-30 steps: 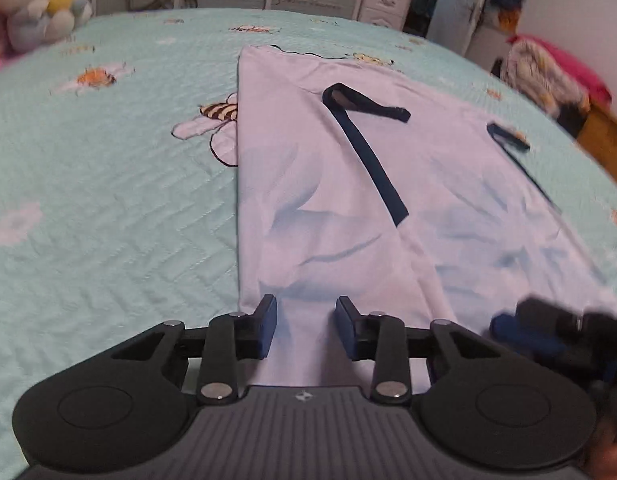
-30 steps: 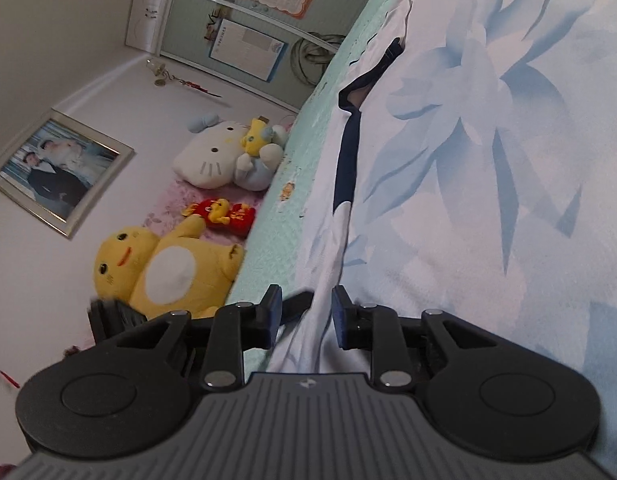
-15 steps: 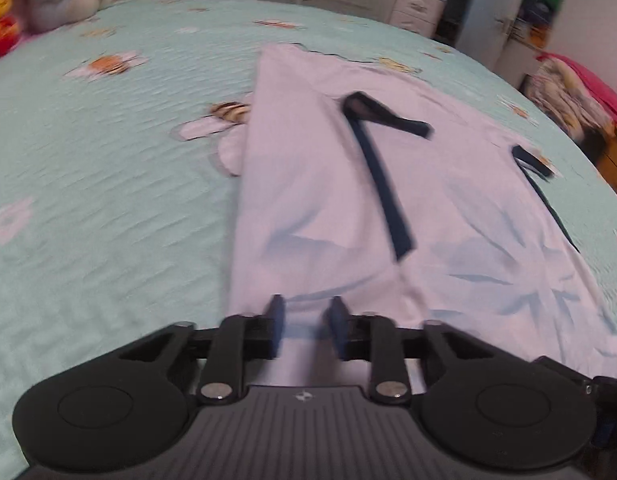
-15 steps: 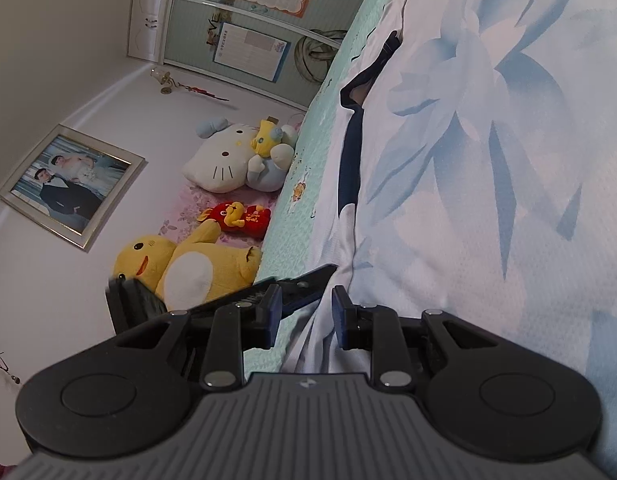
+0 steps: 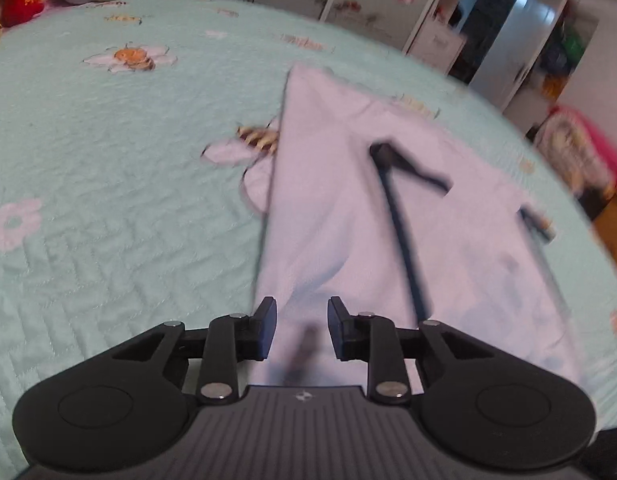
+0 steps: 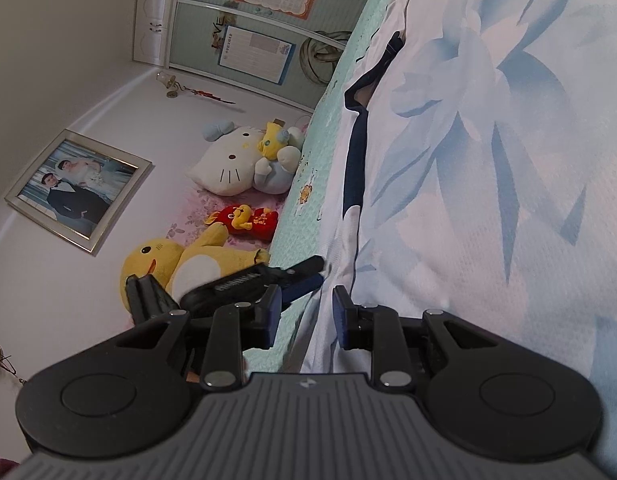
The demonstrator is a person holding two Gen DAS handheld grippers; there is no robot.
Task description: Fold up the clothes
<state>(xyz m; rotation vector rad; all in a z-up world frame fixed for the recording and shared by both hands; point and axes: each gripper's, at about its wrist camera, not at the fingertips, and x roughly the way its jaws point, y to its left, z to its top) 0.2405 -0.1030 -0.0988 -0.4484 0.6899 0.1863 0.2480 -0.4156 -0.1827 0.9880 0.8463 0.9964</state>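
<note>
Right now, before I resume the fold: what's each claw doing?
Left claw: opening, white shirt hem between its pads, not pressed.
Right claw: partly open, shirt edge in the gap, grip unclear.

One pale lilac-white garment with navy trim (image 5: 340, 220) lies on one mint-green quilted bedspread (image 5: 108, 200). Four plush toys sit past the bedspread's edge: one white cat (image 6: 224, 168), one small yellow-and-blue doll (image 6: 274, 152), one red-and-yellow doll (image 6: 244, 218), one big yellow duck (image 6: 188, 268). One framed photograph (image 6: 76, 188) hangs above.

Left gripper (image 5: 301, 328): matte black linkage arms, silver pivot screws, dark blue finger pads (image 5: 266, 326), ribbed grey housing with small logo. Right gripper (image 6: 303, 316): identical build.
</note>
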